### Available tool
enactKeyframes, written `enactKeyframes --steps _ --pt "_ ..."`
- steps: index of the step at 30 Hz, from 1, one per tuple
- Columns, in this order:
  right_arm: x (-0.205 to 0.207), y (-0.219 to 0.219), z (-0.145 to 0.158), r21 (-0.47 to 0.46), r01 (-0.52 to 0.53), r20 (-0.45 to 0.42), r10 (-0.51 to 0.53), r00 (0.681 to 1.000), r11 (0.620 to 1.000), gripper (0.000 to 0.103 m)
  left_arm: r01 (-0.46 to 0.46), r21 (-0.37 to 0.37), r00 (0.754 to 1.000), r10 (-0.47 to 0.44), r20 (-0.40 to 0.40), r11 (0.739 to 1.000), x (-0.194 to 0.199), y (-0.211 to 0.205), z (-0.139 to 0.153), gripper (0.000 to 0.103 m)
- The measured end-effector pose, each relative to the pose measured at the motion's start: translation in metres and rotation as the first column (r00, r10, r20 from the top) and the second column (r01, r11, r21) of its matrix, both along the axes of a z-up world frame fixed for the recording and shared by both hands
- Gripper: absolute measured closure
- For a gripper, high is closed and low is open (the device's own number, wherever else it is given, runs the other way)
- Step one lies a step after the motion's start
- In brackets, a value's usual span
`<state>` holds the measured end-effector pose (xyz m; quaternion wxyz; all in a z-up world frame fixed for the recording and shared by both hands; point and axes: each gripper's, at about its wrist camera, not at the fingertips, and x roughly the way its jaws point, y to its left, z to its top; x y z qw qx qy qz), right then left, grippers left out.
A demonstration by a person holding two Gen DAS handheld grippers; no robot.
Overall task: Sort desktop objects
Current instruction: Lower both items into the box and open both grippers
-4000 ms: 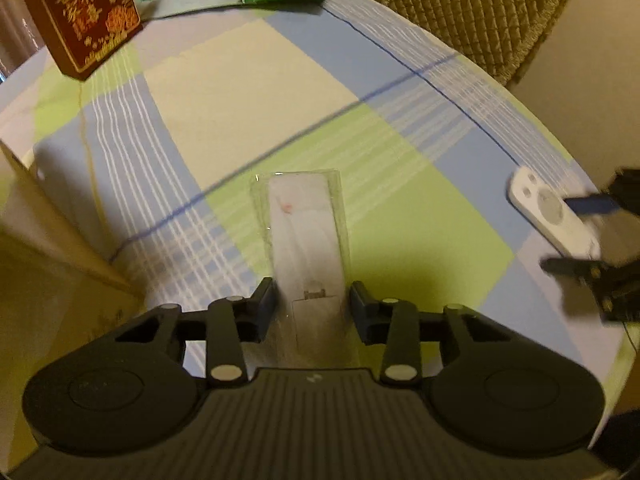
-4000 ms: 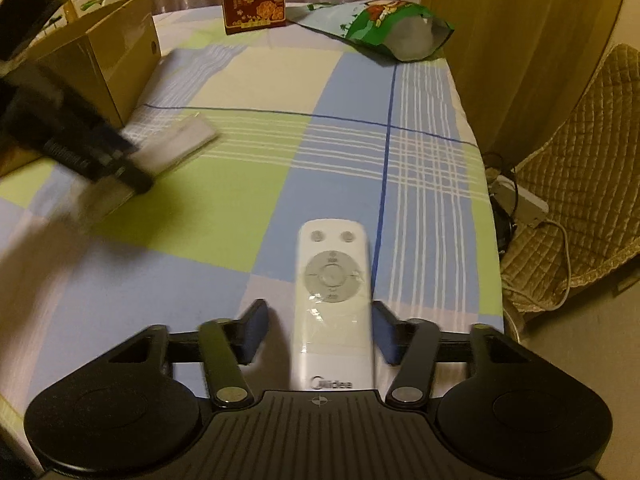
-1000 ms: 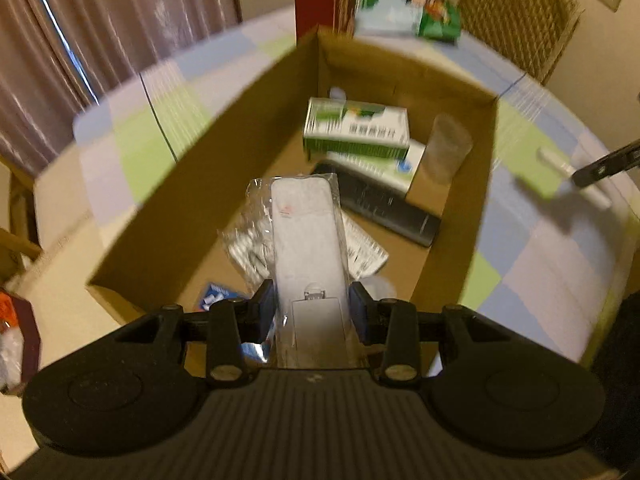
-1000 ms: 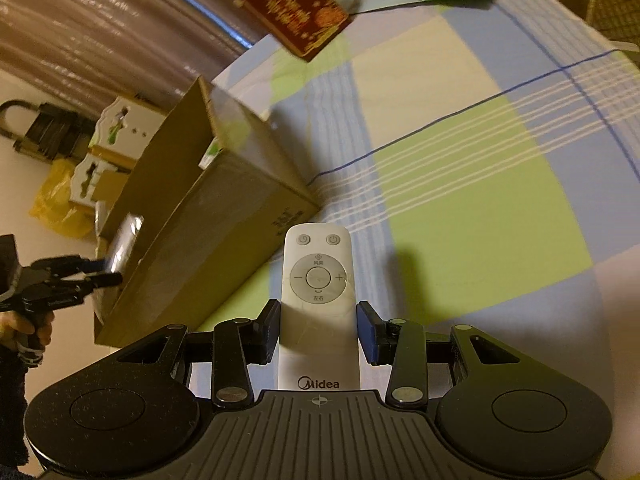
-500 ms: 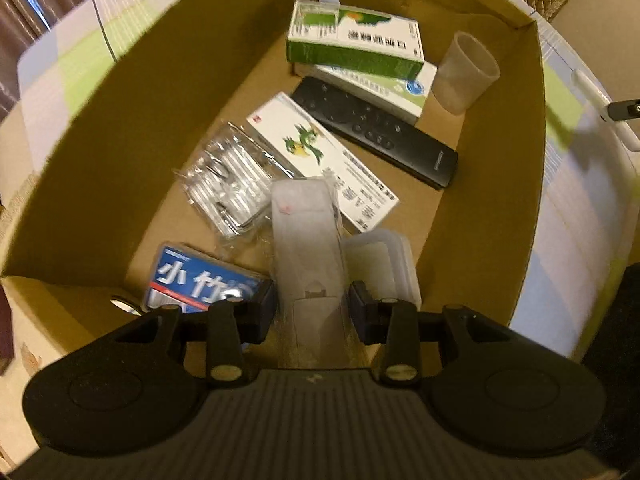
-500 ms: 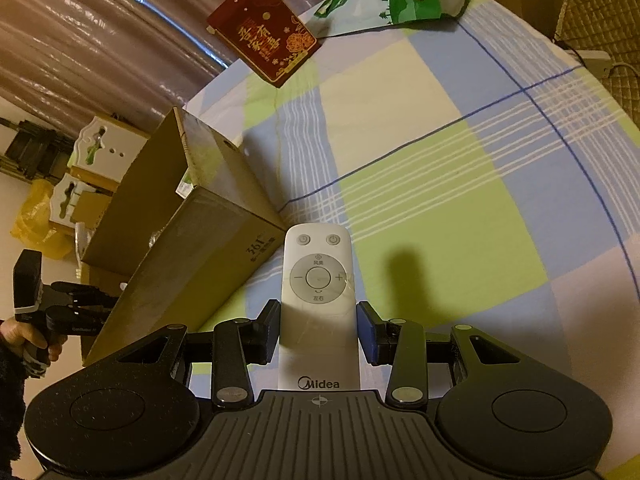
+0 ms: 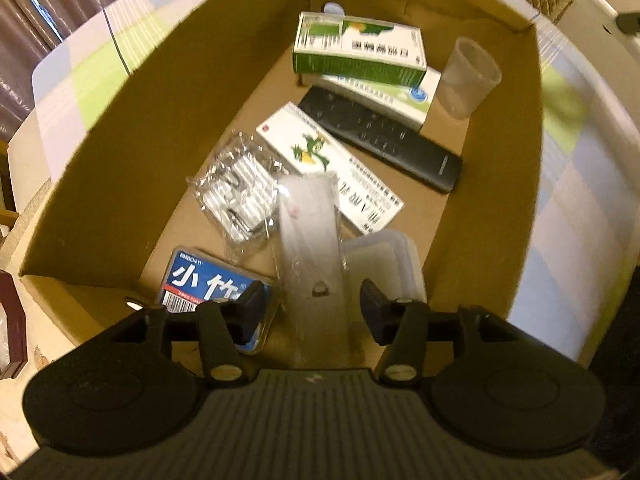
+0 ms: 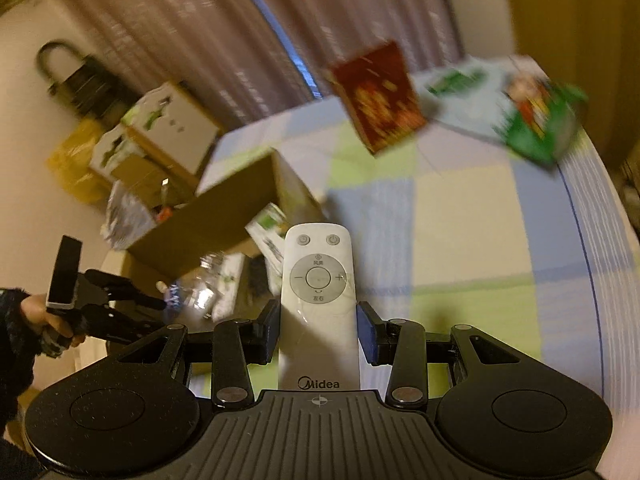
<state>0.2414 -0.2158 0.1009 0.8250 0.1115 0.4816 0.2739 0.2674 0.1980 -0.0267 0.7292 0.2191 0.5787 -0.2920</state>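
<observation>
Over the open cardboard box (image 7: 120,152), my left gripper (image 7: 312,306) points steeply down and its jaws are opening. A white remote wrapped in clear plastic (image 7: 310,232) lies between them on the items inside, with a gap at each pad. My right gripper (image 8: 318,332) is shut on a white Midea remote (image 8: 318,280), lifted above the checked tablecloth (image 8: 460,240). The right wrist view also shows the cardboard box (image 8: 208,224) at left, with a hand (image 8: 44,316) holding the left gripper over it.
Inside the box lie a black remote (image 7: 380,140), green medicine boxes (image 7: 356,48), a plastic cup (image 7: 468,80), a dragon-print box (image 7: 328,164), a clear bag (image 7: 240,196), a blue pack (image 7: 208,284) and a clear case (image 7: 384,264). A red box (image 8: 376,100) and snack bag (image 8: 536,116) stand farther back.
The left gripper sank into the box and its jaws came apart off the wrapped remote. The right gripper rose with the white remote and rolled, bringing the box into its view.
</observation>
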Motion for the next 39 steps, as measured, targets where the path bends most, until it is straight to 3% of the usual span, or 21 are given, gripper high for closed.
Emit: enactKeyframes --steps 9,15,23,28,31,35,37,39 --pt "0.033 0.063 0.028 -0.071 -0.235 0.092 0.241 0.966 0.969 0.063 -0.002 -0.015 0.998 0.003 0.069 1.0 -0.009 0.004 0.017 0.052" --pt "0.048 0.113 0.029 -0.135 -0.44 0.107 0.455 0.884 0.888 0.063 -0.017 -0.03 0.992 0.021 0.122 0.999 -0.016 0.011 0.032 0.048" --pt "0.063 0.172 -0.001 -0.232 -0.684 0.041 0.709 0.704 0.692 0.063 -0.058 -0.058 0.985 0.066 0.159 0.997 -0.02 0.024 0.044 0.045" --pt "0.073 0.209 -0.041 -0.276 -0.815 -0.113 0.825 0.554 0.51 0.063 -0.078 -0.061 0.982 0.088 0.166 0.995 -0.019 0.03 0.044 0.041" --pt "0.077 0.229 -0.06 -0.28 -0.871 -0.187 0.867 0.463 0.404 0.063 -0.091 -0.067 0.98 0.102 0.168 0.994 -0.019 0.033 0.044 0.041" --pt "0.082 0.25 -0.083 -0.264 -0.92 -0.291 0.885 0.363 0.291 0.063 -0.103 -0.085 0.979 0.116 0.168 0.991 -0.018 0.036 0.042 0.041" --pt "0.087 0.26 -0.097 -0.251 -0.936 -0.343 0.882 0.323 0.245 0.063 -0.107 -0.087 0.978 0.121 0.169 0.99 -0.016 0.037 0.041 0.041" --pt "0.094 0.267 -0.11 -0.225 -0.947 -0.38 0.874 0.303 0.231 0.063 -0.117 -0.092 0.976 0.132 0.174 0.989 -0.014 0.039 0.04 0.041"
